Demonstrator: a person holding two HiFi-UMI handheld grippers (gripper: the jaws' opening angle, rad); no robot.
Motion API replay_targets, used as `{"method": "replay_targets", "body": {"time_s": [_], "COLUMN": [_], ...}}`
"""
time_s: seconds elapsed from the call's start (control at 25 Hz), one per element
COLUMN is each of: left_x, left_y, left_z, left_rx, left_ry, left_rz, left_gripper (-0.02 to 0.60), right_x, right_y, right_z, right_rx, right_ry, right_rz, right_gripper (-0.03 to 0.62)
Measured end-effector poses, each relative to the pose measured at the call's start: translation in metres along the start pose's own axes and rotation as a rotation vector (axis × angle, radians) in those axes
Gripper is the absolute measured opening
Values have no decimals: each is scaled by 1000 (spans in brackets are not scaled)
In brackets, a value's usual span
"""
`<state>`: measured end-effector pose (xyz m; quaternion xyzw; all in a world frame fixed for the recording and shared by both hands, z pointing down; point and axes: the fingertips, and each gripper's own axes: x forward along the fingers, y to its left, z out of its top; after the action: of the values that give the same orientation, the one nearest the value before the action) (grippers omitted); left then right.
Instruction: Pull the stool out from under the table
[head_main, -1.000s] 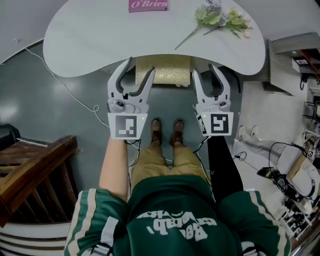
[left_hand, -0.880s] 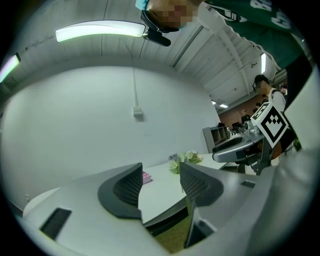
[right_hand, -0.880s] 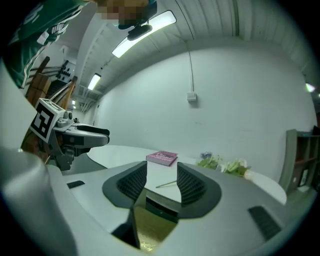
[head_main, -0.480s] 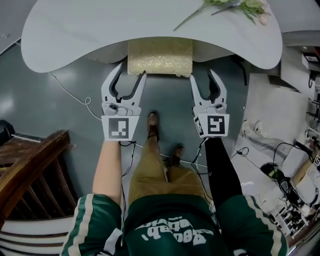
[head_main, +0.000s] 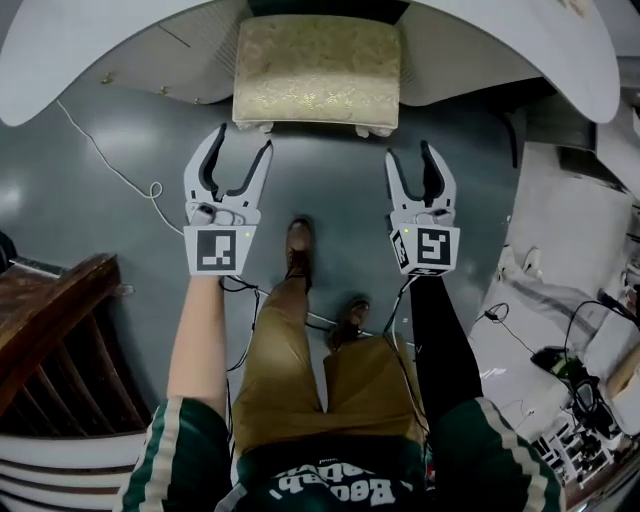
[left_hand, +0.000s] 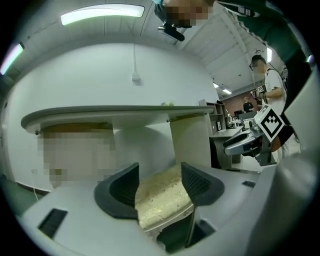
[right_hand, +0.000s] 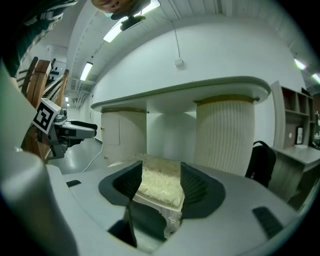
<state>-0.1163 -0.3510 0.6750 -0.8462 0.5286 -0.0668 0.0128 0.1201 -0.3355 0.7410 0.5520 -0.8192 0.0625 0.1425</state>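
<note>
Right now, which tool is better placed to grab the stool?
Left tool, marginally: closer to the stool than the right tool. Both tools' jaws have just been opening, each framing a stool corner, ungripped.

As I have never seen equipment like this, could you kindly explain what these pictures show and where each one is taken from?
There is no robot here: a person holds a two-jaw tool in each hand. The wide picture comes from a camera on the person's head, looking steeply down at their legs. It shows the left gripper and the right gripper. The other two pictures come from cameras riding on those grippers, looking along their jaws. Ahead stands a stool with a cream cushion, partly tucked under a white table. Both grippers' jaws have just been opening and stand apart. The cushion shows through each gap, but nothing is gripped, and from above the tips appear just short of the stool.
</note>
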Motion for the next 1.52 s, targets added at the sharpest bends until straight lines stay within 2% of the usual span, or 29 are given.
{"method": "replay_targets", "body": {"time_s": [0.2, 0.32, 0.56, 0.8, 0.92, 1.0, 1.08, 1.16, 1.52], "left_x": [8, 7, 20, 46, 68, 82, 88, 88, 45], "left_y": [2, 18, 51, 49, 51, 54, 55, 55, 32], "left_z": [-62, -104, -190, -258, -269, -272, -273, -273, -270], "left_rx": [34, 28, -40, -68, -37, -6, 10, 17, 12], "left_ry": [29, 75, 184, 292, 296, 299, 300, 301, 360], "left_rz": [2, 33, 72, 30, 4, -28, -53, -55, -73], "left_gripper": [276, 285, 307, 318, 318, 343, 351, 350, 347], "right_x": [28, 43, 70, 93, 106, 120, 128, 130, 85], "right_y": [-8, -12, -16, -18, -26, -27, -31, -34, -20], "right_z": [-61, -98, -157, -188, -203, -208, -207, -206, -212], "right_rx": [18, 42, 46, 33, 42, 31, 10, -6, -2], "right_ry": [35, 61, 113, 116, 137, 145, 153, 162, 220], "right_rz": [7, 7, 12, 8, 2, -1, -7, -7, -4], "right_gripper": [278, 279, 313, 337, 346, 349, 298, 291, 284]}}
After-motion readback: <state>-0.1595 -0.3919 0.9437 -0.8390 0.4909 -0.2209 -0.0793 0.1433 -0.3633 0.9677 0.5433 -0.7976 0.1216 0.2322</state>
